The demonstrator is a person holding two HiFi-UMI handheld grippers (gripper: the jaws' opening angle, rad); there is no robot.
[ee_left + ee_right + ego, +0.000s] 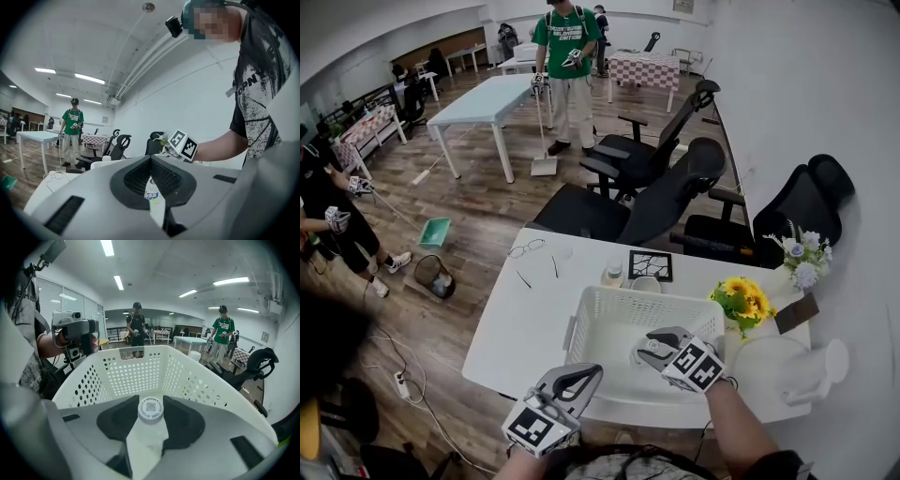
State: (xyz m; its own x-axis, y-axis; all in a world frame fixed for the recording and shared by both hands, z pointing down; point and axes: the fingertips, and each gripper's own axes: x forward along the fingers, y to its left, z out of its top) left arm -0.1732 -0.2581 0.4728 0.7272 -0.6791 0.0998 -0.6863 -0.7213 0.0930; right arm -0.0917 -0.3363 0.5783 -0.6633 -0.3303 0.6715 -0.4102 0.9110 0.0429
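My right gripper (652,349) hangs over the near right corner of a white perforated basket (609,305) on the white table (520,323). In the right gripper view its jaws (151,399) are shut on a clear plastic bottle (147,441) with a white cap, pointing into the basket (136,376). My left gripper (581,377) is raised over the table's front edge, left of the basket's near corner. In the left gripper view it (151,161) is shut on a clear bottle (157,206) with a blue label. Both bottles are hidden in the head view.
Behind the basket stand a small jar (613,274), a black framed picture (650,265) and yellow flowers (742,300). Glasses (526,247) lie at the table's far left. A white jug (811,370) stands right. Office chairs (656,202) crowd the far side. A person in green (567,56) stands beyond.
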